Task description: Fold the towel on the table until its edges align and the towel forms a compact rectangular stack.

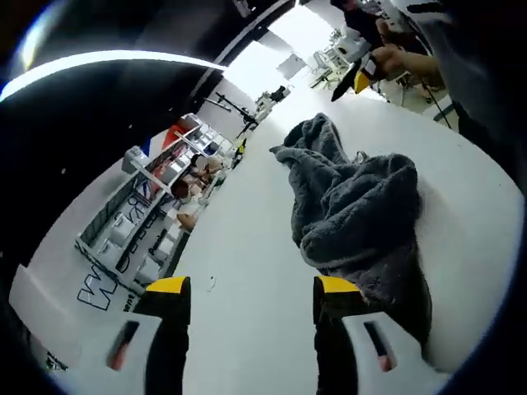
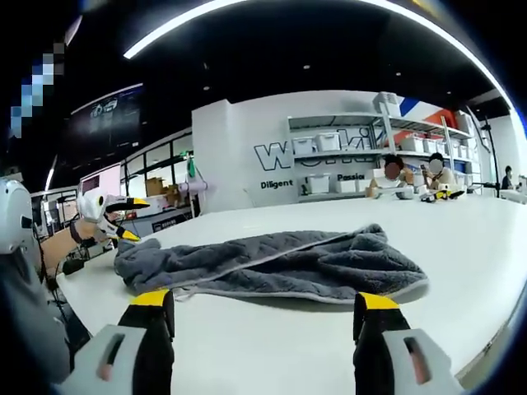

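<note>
Looking along my spread, empty right gripper (image 2: 263, 317), I saw the towel (image 2: 272, 263) lying crumpled on the table (image 2: 461, 247), lengthwise across the jaws, while the open left gripper (image 1: 251, 300) sat beside its end.

Low opposing views across towel (image 1: 358, 210)

Standing against the far white wall (image 2: 247, 132): shelving (image 2: 346, 164) carrying white bins (image 2: 328, 141). Sitting beyond the table's far edge: two people (image 2: 412, 174). Glowing overhead: a long ceiling light strip (image 2: 247, 12).
</note>
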### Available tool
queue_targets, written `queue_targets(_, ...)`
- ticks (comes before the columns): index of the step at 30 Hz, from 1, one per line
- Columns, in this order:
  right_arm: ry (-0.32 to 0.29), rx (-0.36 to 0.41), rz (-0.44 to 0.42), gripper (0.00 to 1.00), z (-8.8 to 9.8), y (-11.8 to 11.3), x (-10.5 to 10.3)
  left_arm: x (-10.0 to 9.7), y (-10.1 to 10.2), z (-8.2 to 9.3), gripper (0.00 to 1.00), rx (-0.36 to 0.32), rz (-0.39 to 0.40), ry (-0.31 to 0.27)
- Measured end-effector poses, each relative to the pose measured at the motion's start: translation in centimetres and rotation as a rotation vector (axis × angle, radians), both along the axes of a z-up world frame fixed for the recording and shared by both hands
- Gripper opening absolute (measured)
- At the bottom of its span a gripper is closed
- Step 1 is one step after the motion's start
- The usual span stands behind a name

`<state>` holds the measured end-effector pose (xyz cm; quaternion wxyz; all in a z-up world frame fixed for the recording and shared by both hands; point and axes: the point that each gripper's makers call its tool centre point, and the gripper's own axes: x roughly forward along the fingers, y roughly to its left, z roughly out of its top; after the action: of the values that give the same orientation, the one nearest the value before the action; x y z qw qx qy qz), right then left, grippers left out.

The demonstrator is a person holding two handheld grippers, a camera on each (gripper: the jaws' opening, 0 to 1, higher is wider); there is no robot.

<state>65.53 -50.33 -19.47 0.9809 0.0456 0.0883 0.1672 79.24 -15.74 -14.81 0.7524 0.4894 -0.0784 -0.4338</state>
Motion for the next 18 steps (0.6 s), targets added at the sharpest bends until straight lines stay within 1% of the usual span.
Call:
queue_targets(4,0.0,0.002,-0.003,0.94,0.0,-0.1,-0.1,-0.2,-0.6,-1.0,0.64,0.108,-0.047,-0.08)
queue_targets(6,-0.001,0.004,-0.002,0.93,-0.1,-0.1,-0.1,-0.4,-0.7,-1.6,0.63,0.156,-0.071,-0.106)
queue_targets(7,0.0,0.005,-0.001,0.93,-0.1,0.0,-0.1,-0.4,-0.8,-1.8,0.63,0.17,-0.078,-0.122)
queue_targets(8,0.001,0.006,0.001,0.93,-0.1,0.0,-0.1,-0.5,-0.7,-2.1,0.63,0.201,-0.087,-0.141)
queue_targets(12,0.006,0.01,0.006,0.93,-0.3,0.2,0.0,-1.1,-1.0,-2.9,0.59,0.254,-0.12,-0.186)
queue_targets(14,0.007,0.011,0.007,0.93,-0.3,0.2,0.0,-1.3,-1.1,-3.0,0.59,0.292,-0.126,-0.235)
queue_targets(16,0.007,0.012,0.01,0.93,-0.3,0.3,0.1,-1.7,-1.3,-3.3,0.56,0.312,-0.15,-0.261)
queue_targets(18,0.007,0.013,0.013,0.92,-0.3,0.4,0.1,-2.1,-1.6,-3.4,0.55,0.331,-0.164,-0.298)
